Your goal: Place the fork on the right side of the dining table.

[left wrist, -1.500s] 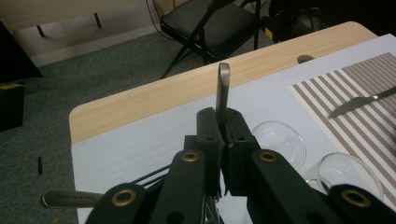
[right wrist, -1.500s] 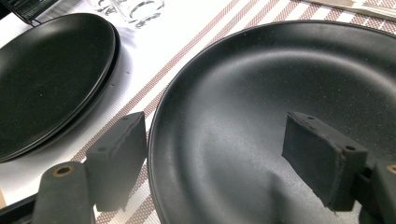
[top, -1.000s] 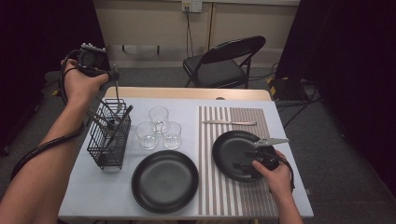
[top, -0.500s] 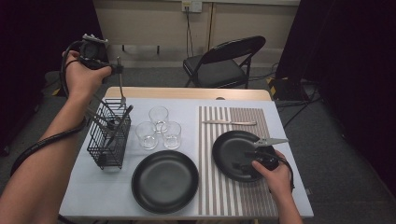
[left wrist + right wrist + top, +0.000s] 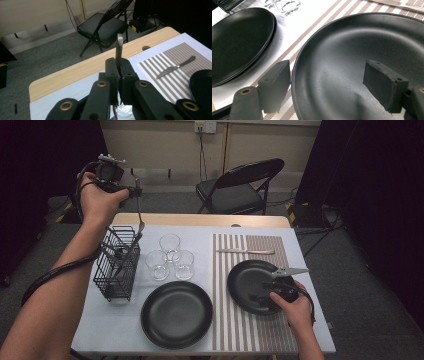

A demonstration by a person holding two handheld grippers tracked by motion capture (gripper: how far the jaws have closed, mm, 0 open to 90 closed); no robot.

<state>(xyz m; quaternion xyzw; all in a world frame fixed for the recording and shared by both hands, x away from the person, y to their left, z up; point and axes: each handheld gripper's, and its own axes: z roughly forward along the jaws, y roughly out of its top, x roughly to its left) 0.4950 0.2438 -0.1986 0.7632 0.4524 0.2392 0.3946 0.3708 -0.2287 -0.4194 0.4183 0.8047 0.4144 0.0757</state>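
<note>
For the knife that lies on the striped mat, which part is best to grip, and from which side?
Grip the knife by its handle, the end toward the glasses, coming straight down from above. It lies flat and alone on the striped mat, crosswise behind the plate, so the jaws should straddle its narrow width.

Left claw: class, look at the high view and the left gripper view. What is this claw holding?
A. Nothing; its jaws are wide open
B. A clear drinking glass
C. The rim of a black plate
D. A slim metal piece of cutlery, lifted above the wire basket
D: the left claw has its jaws shut on a thin metal utensil, which hangs down toward the black wire basket in the high view.
</note>
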